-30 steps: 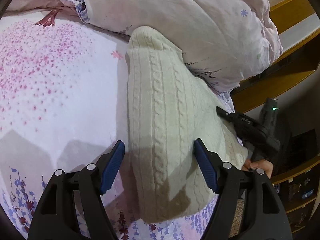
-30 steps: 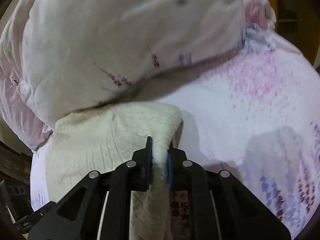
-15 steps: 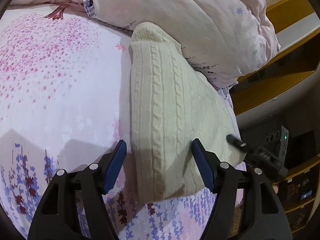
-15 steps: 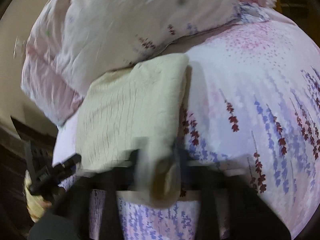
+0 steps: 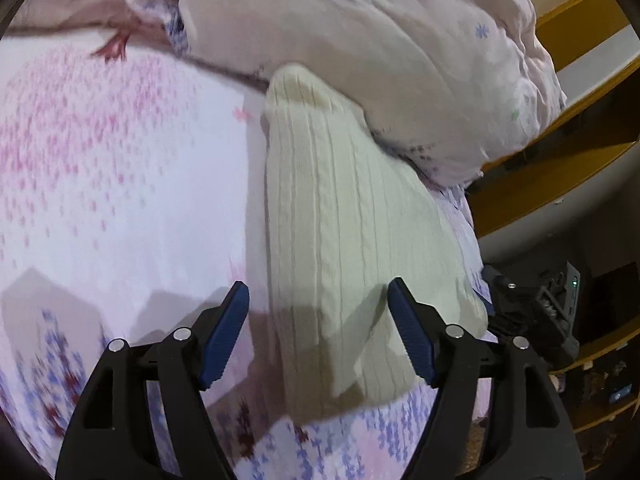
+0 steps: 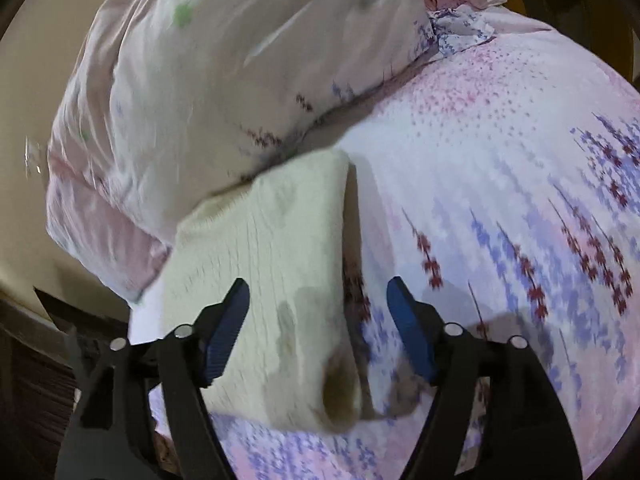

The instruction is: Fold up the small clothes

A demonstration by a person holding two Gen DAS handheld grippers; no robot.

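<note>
- My right claw (image 6: pixel 318 330) has just been opening; jaws apart, pads clear of the folded cream sweater (image 6: pixel 276 280) on the bed (image 6: pixel 500 200).
- My left claw (image 5: pixel 318 334): jaws apart, empty.
- Risk: snagging the lower-centre rolled edge while withdrawing would likely undo the fold.

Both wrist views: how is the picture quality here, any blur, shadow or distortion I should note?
Left wrist view: strong fisheye bending, motion smear on the flowered sheet, the left gripper throwing a shadow onto the cream sweater. Right wrist view: the pillow and sheet print are smeared, the right gripper sharp, its shadow on the sweater's near end.
</note>
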